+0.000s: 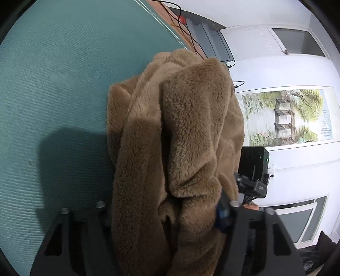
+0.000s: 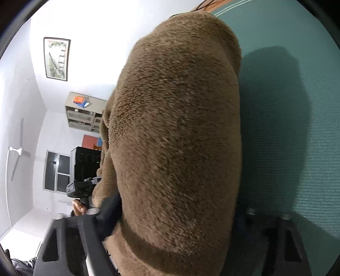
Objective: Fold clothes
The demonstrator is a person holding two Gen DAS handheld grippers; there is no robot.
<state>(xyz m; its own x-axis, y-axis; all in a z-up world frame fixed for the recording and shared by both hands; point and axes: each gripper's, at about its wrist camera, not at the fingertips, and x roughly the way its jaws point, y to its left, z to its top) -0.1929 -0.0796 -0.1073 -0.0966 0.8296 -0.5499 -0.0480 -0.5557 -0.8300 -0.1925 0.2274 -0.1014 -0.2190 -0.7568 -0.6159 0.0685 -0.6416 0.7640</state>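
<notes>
A brown fleece garment (image 1: 180, 127) is bunched in thick folds over the teal table top (image 1: 53, 95). My left gripper (image 1: 167, 212) is shut on it, the fabric filling the gap between both black fingers (image 1: 93, 225). In the right wrist view the same garment (image 2: 176, 127) bulges wide between the fingers, and my right gripper (image 2: 173, 214) is shut on it too. The fingertips of both are buried in fleece. Each view shows the other gripper's black camera block (image 1: 252, 167) (image 2: 85, 165) close beside the garment, with a person's hand (image 2: 79, 207) on the handle.
The table's wooden far edge (image 1: 167, 12) carries black cables (image 1: 184, 27). Beyond it are a white wall with a framed painting (image 1: 286, 116), a window (image 2: 57, 172), a grey shelf unit (image 2: 85, 110) and a ceiling fan (image 2: 17, 150). Teal cloth (image 2: 297, 127) lies bare beside the garment.
</notes>
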